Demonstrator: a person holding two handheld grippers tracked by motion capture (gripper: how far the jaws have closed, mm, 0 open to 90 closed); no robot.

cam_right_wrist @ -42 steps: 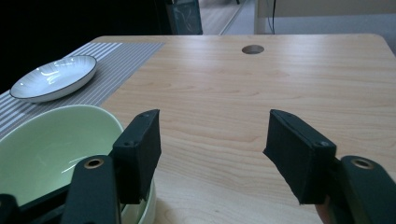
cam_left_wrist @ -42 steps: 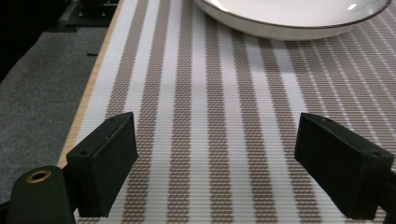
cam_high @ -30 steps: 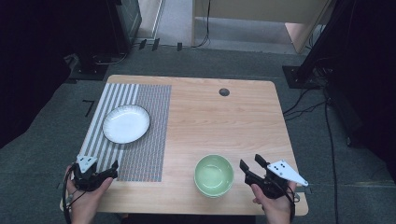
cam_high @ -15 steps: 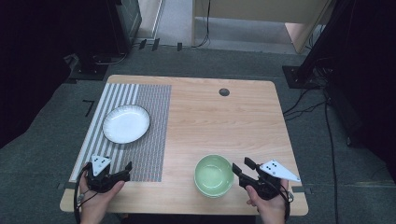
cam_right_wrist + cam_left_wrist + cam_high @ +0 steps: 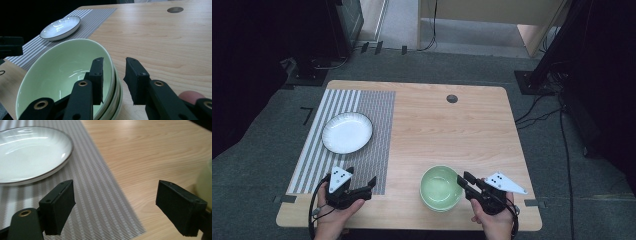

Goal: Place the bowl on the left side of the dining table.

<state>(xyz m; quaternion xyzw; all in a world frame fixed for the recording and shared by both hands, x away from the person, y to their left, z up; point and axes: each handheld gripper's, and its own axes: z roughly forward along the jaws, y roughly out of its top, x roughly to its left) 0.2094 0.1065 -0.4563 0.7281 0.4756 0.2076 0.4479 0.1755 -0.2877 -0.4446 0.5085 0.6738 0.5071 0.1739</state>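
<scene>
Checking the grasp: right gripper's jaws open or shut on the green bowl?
Open. The right gripper straddles the green bowl rim; a gap shows between its jaws.

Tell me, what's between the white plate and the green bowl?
In the high view, just striped placemat and bare wooden table lie between the white plate and the green bowl.

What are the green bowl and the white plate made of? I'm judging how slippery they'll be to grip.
Green bowl: probably glazed ceramic, glossy, with sharp light reflections inside; it may be several nested. White plate: likely glazed ceramic or porcelain, shiny, with a thin dark rim. Melamine can't be ruled out.
</scene>
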